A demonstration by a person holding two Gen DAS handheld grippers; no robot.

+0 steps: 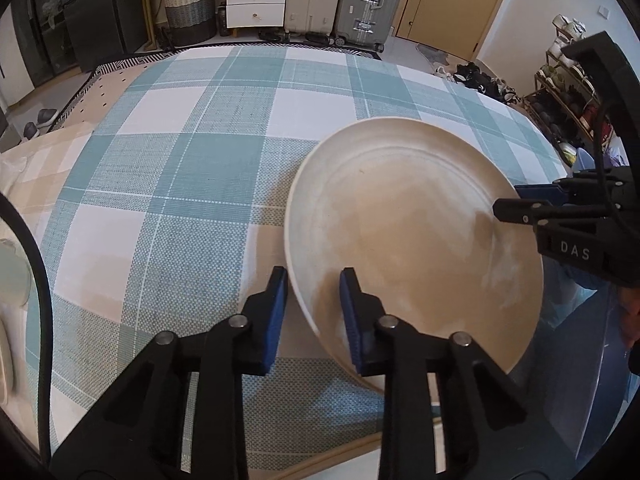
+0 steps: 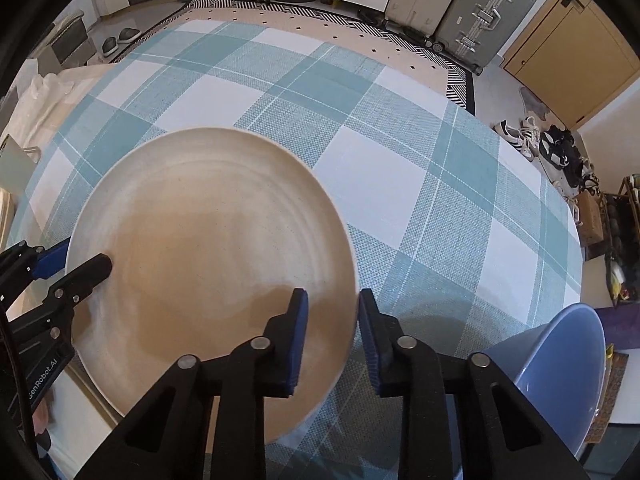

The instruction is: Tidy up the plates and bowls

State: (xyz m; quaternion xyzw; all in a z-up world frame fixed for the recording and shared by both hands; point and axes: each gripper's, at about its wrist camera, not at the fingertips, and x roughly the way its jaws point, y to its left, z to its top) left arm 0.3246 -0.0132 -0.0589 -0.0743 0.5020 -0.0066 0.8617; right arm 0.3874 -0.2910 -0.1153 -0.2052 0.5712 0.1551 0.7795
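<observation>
Fingers: both pairs pinch one cream plate [image 1: 408, 240] at opposite rims. Left fingers [image 1: 314, 316] straddle its near-left edge, one blue pad under the rim and one on the upper face. Right fingers [image 2: 332, 336] do likewise on the right edge, one pad on the face and one outside the rim.
Desk [image 1: 180, 168]: one, covered by a teal and white check cloth, the largest thing in view.
Plate: one, round, cream, with faint rings; it sits tilted over the desk's near part, its far edge low over the cloth, held between the two grips.
Bowl [image 2: 568, 356]: one, blue, at the desk's near right corner, just beside the right fingers, apart from the plate.
Hand pose: both grippers point steeply down and forward, facing each other across the plate; each shows in the other's camera, gripping the far rim.
</observation>
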